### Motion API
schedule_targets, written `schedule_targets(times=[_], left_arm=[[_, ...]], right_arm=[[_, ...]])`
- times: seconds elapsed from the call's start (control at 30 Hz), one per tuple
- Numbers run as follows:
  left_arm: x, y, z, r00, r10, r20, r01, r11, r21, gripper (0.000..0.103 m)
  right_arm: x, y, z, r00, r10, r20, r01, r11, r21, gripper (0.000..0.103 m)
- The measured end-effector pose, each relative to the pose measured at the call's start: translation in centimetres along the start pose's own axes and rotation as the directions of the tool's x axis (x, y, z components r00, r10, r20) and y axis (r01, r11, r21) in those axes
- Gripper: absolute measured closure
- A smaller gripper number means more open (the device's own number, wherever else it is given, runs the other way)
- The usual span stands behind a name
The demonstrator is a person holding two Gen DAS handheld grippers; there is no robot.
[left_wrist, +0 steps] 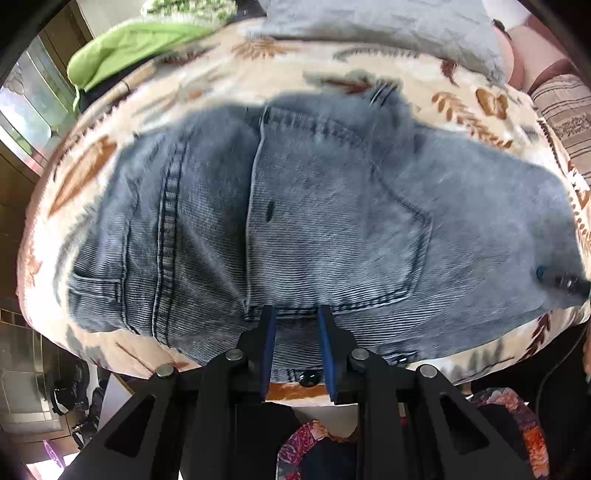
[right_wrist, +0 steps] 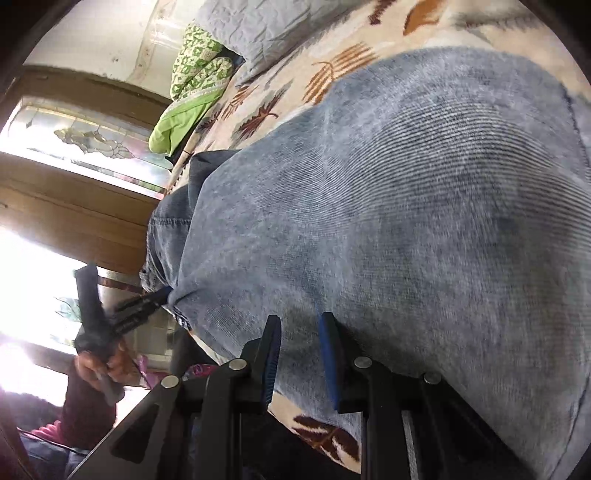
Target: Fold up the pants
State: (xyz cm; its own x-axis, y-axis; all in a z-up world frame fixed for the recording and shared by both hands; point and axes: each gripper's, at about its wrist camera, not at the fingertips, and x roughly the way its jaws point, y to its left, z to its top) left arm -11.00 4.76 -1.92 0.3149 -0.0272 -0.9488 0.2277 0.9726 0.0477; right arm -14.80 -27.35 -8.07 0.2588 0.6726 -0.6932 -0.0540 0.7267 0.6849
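Blue-grey jeans [left_wrist: 314,206] lie on a leaf-patterned bed cover [left_wrist: 461,99], back side up, with a back pocket [left_wrist: 340,229] showing. My left gripper [left_wrist: 297,314] is shut on the waistband at the near edge, close to a dark button [left_wrist: 308,377]. It also shows in the right wrist view as the left gripper [right_wrist: 166,293], pinching the jeans' [right_wrist: 406,221] left edge, with a person's hand [right_wrist: 99,365] on its handle. My right gripper [right_wrist: 299,321] is shut on a fold of denim. At the jeans' right edge it shows as the right gripper [left_wrist: 543,275].
A green cloth [left_wrist: 122,51] and a grey quilted pillow [left_wrist: 369,22] lie at the far side of the bed. A striped cushion [left_wrist: 565,107] sits at the far right. A wooden-framed window [right_wrist: 81,140] stands beyond the bed's left edge.
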Motion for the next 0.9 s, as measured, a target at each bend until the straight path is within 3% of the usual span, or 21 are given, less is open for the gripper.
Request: schedule_targets(times=[0.1, 0.17, 0.23, 0.3, 0.4, 0.47, 0.57, 0.6, 0.67, 0.77, 0.8, 0.83, 0.87, 0.9], left_arm=[[-3.1, -2.1, 0.8, 0.995, -0.032, 0.099, 0.026, 0.998, 0.055, 0.080], [-4.3, -3.7, 1.3, 0.989, -0.050, 0.140, 0.037, 0.994, 0.100, 0.080], [-4.9, -5.7, 1.7, 0.984, -0.084, 0.154, 0.062, 0.988, 0.143, 0.080], [-4.7, -7.8, 1.9, 0.982, -0.118, 0.146, 0.089, 0.978, 0.190, 0.080], [-3.3, -11.0, 2.0, 0.984, -0.139, 0.114, 0.106, 0.961, 0.256, 0.075], [-1.8, -12.1, 2.1, 0.989, -0.126, 0.084, 0.099, 0.957, 0.271, 0.072], [1.5, -13.0, 2.2, 0.998, -0.056, 0.012, 0.050, 0.957, 0.286, 0.070], [3.5, -13.3, 2.0, 0.999, -0.008, -0.044, 0.021, 0.951, 0.308, 0.067], [3.4, -13.3, 1.7, 1.000, 0.004, -0.006, -0.002, 0.948, 0.319, 0.065], [3.1, -14.0, 1.8, 0.999, 0.034, -0.021, -0.024, 0.934, 0.356, 0.064], [3.2, -14.0, 1.8, 0.999, 0.035, -0.022, -0.025, 0.933, 0.360, 0.063], [3.3, -14.0, 1.9, 0.999, 0.035, -0.023, -0.024, 0.934, 0.356, 0.062], [3.4, -13.8, 1.9, 0.999, 0.032, -0.023, -0.022, 0.937, 0.348, 0.060], [3.5, -13.6, 2.0, 0.999, 0.025, -0.025, -0.015, 0.942, 0.336, 0.059]], right_arm=[[-2.2, 0.9, -0.7, 0.993, -0.085, 0.076, 0.089, 0.995, -0.048, 0.077], [-5.0, 0.1, -1.2, 0.980, -0.078, 0.182, 0.082, 0.997, -0.014, 0.077], [-8.9, -2.2, -1.7, 0.939, -0.082, 0.333, 0.060, 0.995, 0.075, 0.076], [-12.5, -5.1, -2.9, 0.881, -0.152, 0.448, 0.071, 0.979, 0.193, 0.076], [-15.5, -9.0, -4.9, 0.818, -0.277, 0.504, 0.088, 0.926, 0.366, 0.075], [-16.1, -10.5, -5.6, 0.804, -0.346, 0.484, 0.125, 0.893, 0.432, 0.075], [-15.6, -11.2, -5.2, 0.812, -0.376, 0.446, 0.157, 0.877, 0.454, 0.075], [-15.6, -11.2, -4.9, 0.813, -0.377, 0.443, 0.168, 0.881, 0.442, 0.075], [-14.4, -10.9, -3.8, 0.820, -0.408, 0.401, 0.228, 0.876, 0.426, 0.075], [-12.2, -10.9, -2.8, 0.838, -0.445, 0.316, 0.303, 0.860, 0.410, 0.075], [-12.0, -10.4, -2.6, 0.844, -0.426, 0.326, 0.293, 0.876, 0.384, 0.075], [-11.6, -10.0, -2.2, 0.876, -0.342, 0.341, 0.220, 0.910, 0.351, 0.075], [-11.0, -9.6, -1.9, 0.914, -0.200, 0.353, 0.085, 0.945, 0.315, 0.074], [-10.4, -9.1, -1.7, 0.930, -0.105, 0.352, 0.003, 0.960, 0.281, 0.074]])
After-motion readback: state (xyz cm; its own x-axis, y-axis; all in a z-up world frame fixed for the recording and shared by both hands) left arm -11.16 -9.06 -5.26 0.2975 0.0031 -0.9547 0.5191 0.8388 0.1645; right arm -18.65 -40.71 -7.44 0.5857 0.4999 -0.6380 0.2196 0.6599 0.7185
